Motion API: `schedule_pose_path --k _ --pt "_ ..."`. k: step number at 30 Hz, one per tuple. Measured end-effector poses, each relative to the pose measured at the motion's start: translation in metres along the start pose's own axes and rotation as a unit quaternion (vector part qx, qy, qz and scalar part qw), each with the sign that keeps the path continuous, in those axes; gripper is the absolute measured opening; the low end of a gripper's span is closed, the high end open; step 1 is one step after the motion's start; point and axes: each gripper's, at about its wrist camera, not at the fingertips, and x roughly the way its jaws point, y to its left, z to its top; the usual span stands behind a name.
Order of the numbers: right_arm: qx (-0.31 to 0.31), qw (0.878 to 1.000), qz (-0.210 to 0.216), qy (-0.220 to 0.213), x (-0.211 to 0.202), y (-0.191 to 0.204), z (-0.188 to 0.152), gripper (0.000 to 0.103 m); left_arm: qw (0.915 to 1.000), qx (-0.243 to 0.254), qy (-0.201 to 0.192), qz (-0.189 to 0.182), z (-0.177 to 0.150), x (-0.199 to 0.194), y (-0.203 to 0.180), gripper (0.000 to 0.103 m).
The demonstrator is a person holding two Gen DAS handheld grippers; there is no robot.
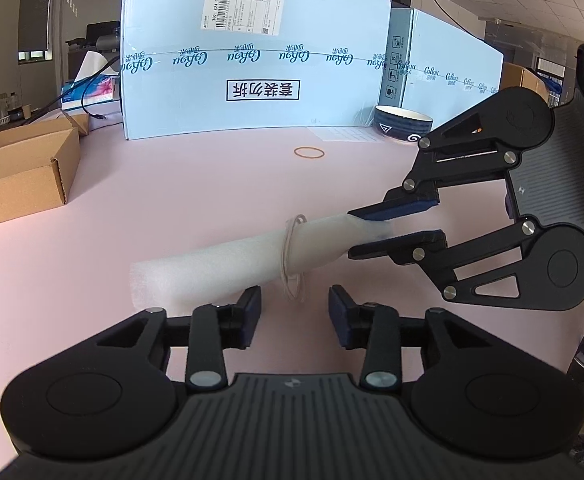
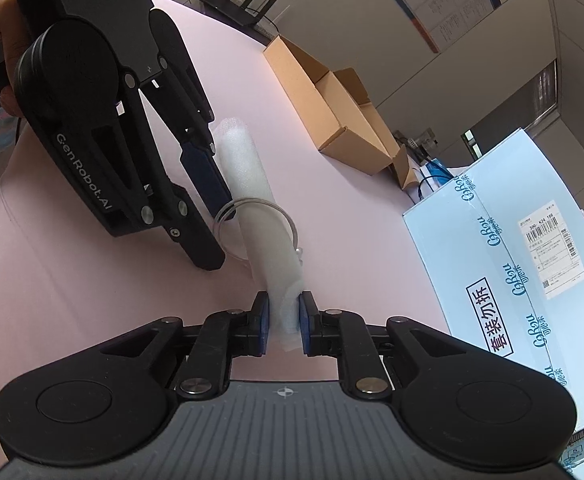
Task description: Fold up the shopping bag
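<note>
The shopping bag is a white roll [image 1: 227,264] lying on the pink table, with a pale rubber band [image 1: 292,264] looped around its middle. My right gripper [image 1: 352,234] is shut on the roll's right end; in the right wrist view the roll [image 2: 251,200] runs away from that gripper [image 2: 283,322]. My left gripper [image 1: 295,316] is open just in front of the band, jaws either side of its hanging loop. In the right wrist view the left gripper [image 2: 221,236] sits beside the band [image 2: 251,216], one blue finger tip inside the loop.
A large pale blue carton [image 1: 251,64] stands at the table's back. An open cardboard box [image 1: 19,168] sits far left. A blue bowl [image 1: 403,122] and an orange rubber band [image 1: 309,153] lie near the carton. A router [image 2: 237,0] stands at the far edge.
</note>
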Motion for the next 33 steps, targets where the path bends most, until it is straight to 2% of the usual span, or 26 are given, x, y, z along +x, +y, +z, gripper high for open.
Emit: schedule_pose_path --k 3,9,13,15,17,19,20,24,28,30,33 --pt "0.000 1.000 0.001 -0.011 0.000 0.002 0.002 0.031 0.9999 -0.003 0.009 0.010 -0.004 -0.009 0.006 0.055" --pt "0.018 1.000 -0.012 -0.022 -0.020 -0.001 -0.004 0.041 0.9995 -0.015 0.018 0.022 -0.018 -0.043 0.019 0.056" --pt "0.050 0.998 -0.021 -0.020 -0.046 -0.002 -0.016 0.043 0.9990 0.015 0.001 0.043 -0.021 -0.069 0.024 0.057" --pt "0.062 0.998 -0.024 -0.018 -0.057 -0.003 -0.020 0.043 0.9968 0.052 -0.023 0.056 -0.019 -0.079 0.025 0.058" --pt "0.076 0.997 -0.019 -0.018 -0.063 -0.006 -0.019 0.043 0.9917 0.096 -0.050 0.069 -0.015 -0.082 0.024 0.069" --pt "0.090 0.996 -0.001 -0.022 -0.063 -0.010 -0.013 0.043 0.9776 0.176 -0.077 0.085 -0.009 -0.076 0.017 0.077" --pt "0.096 0.995 0.010 -0.024 -0.061 -0.013 -0.009 0.043 0.9713 0.206 -0.080 0.088 -0.007 -0.070 0.012 0.077" --pt "0.103 0.994 0.026 -0.023 -0.043 -0.015 0.001 0.043 0.9488 0.307 -0.051 0.051 -0.003 -0.041 -0.001 0.077" --pt "0.126 0.991 0.045 -0.009 -0.015 -0.022 0.000 0.043 0.9355 0.347 -0.048 0.043 -0.008 -0.016 -0.010 0.077" --pt "0.135 0.989 0.055 0.000 -0.007 -0.026 -0.003 0.043 0.9346 0.350 -0.051 0.036 -0.010 -0.009 -0.010 0.077" --pt "0.157 0.985 0.075 0.010 0.005 -0.034 -0.006 0.041 0.9384 0.341 -0.056 0.019 -0.011 -0.002 -0.005 0.077"
